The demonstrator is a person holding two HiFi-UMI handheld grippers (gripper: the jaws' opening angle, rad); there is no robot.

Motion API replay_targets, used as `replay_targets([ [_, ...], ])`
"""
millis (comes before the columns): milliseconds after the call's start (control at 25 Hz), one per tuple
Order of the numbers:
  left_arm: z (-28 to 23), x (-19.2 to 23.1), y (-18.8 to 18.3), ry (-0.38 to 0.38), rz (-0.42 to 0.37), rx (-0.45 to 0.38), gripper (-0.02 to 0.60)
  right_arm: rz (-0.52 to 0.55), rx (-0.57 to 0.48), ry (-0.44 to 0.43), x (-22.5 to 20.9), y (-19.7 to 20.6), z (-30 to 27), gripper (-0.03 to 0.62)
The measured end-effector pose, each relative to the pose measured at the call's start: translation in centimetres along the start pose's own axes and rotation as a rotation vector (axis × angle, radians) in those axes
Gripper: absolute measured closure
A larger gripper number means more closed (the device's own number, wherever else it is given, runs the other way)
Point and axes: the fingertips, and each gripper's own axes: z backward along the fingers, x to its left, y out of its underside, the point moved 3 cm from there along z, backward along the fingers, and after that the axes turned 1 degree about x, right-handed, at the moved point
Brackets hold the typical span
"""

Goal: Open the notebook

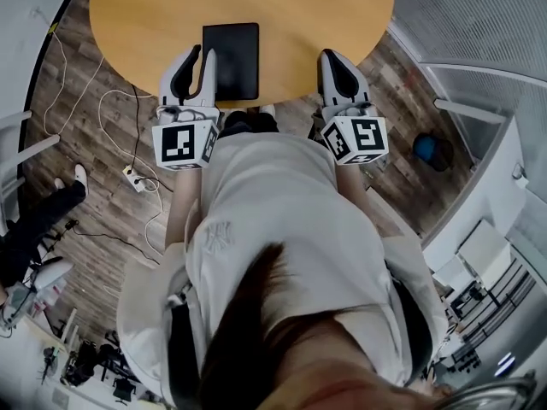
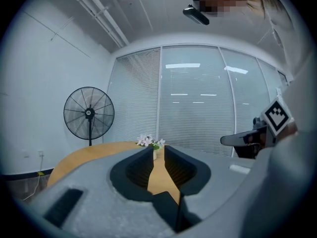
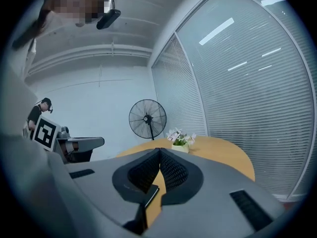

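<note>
Across the top of the head view spreads a round, light-brown wooden table point(image 1: 145, 24), and below it is a floor of dark wood planks point(image 1: 77, 126) with a thin white cable point(image 1: 111, 101) looped over it. A person in a white shirt point(image 1: 282, 229) fills the lower middle of that view.

At the table's near edge, left of centre, the grey left gripper point(image 1: 198, 58) reaches over the tabletop. Its jaws stand a narrow way apart, with only bare tabletop showing through the slit between them. One jaw overlaps the left edge of the notebook in the head view; whether it touches cannot be told. The grey right gripper point(image 1: 332, 58) is over the table's edge to the right, well apart from the notebook, its jaw tips pressed together on nothing.

A flat black rectangular notebook point(image 1: 232, 58) lies closed on the table between the two grippers.

Beyond the table's far side, a black standing fan point(image 2: 89, 113) stands on the left of the left gripper view, and a small pot of white flowers point(image 2: 151, 142) sits on the tabletop.
</note>
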Motion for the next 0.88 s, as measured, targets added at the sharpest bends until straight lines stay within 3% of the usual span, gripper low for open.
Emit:
replay_targets([
  [360, 0.9, -0.7, 0.8, -0.061, -0.025, 0.000, 0.499, 0.006, -0.021, -0.050, -0.6, 0.1, 0.0, 0.591],
  [880, 1.2, -1.8, 1.4, -0.043, -0.078, 0.048, 0.499, 0.020, -0.022, -0.061, -0.1, 0.1, 0.5, 0.591],
])
